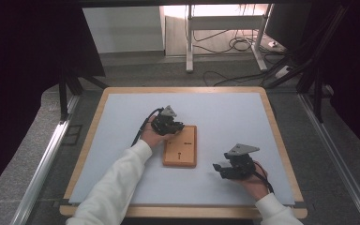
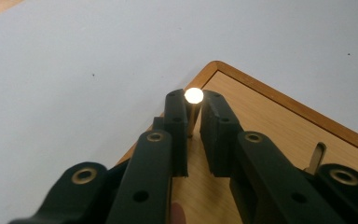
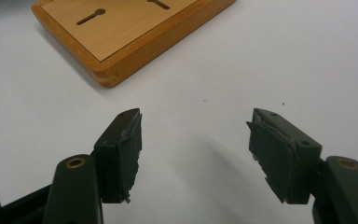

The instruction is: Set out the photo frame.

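Note:
A flat wooden board (image 1: 180, 149) with keyhole slots (image 3: 92, 17) lies in the middle of the white mat (image 1: 122, 154). A small metal pin with a shiny round head (image 2: 194, 95) stands upright near one corner of the board (image 2: 270, 126). My left gripper (image 2: 194, 112) is closed around this pin, one jaw on each side of its shaft. In the high view the left gripper (image 1: 177, 127) sits over the board's far left corner. My right gripper (image 3: 196, 126) is open above bare mat, right of the board (image 3: 121, 32), with nothing between its jaws; from above it (image 1: 218, 168) hovers near the front.
A second small metal piece (image 2: 318, 156) stands on the board close to my left gripper. The mat lies on a wood-rimmed table (image 1: 281, 140). Beyond the table are a desk frame (image 1: 190, 42) and floor cables (image 1: 234, 44).

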`<state>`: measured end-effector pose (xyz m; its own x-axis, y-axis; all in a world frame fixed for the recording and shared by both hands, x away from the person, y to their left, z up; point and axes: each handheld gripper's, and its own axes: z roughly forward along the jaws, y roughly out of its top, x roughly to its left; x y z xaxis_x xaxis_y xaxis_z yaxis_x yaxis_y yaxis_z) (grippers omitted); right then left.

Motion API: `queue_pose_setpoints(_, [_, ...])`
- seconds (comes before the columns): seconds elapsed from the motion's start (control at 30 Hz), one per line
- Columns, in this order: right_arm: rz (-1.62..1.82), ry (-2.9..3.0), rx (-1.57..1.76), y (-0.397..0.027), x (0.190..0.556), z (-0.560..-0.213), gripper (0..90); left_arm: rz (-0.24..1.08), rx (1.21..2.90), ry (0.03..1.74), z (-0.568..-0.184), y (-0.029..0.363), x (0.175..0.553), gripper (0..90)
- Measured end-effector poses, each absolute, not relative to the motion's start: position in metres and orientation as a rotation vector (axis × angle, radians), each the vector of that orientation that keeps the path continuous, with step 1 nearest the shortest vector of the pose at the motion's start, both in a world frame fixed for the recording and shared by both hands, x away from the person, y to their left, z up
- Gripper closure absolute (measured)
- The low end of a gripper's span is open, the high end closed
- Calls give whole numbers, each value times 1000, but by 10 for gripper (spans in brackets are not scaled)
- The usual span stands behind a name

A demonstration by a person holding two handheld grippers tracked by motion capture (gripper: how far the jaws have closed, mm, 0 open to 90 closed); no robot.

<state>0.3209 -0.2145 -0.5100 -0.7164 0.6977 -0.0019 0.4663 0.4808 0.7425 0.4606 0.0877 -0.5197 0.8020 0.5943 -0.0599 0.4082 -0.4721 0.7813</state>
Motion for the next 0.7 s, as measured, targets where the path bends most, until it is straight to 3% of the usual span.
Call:
queue_pose_setpoints(0.1, [1079,2425,984,-214,321,-509,347,291,2147,735,-520,85,461,761])
queue_pose_setpoints(0.23, [1078,2426,983,-214,321,-509,348,269,2134,763,-521,87,463,839])
queue_pose_setpoints(0.7, [1082,2423,979,-215,322,-509,347,226,2154,772,-518,88,467,846])
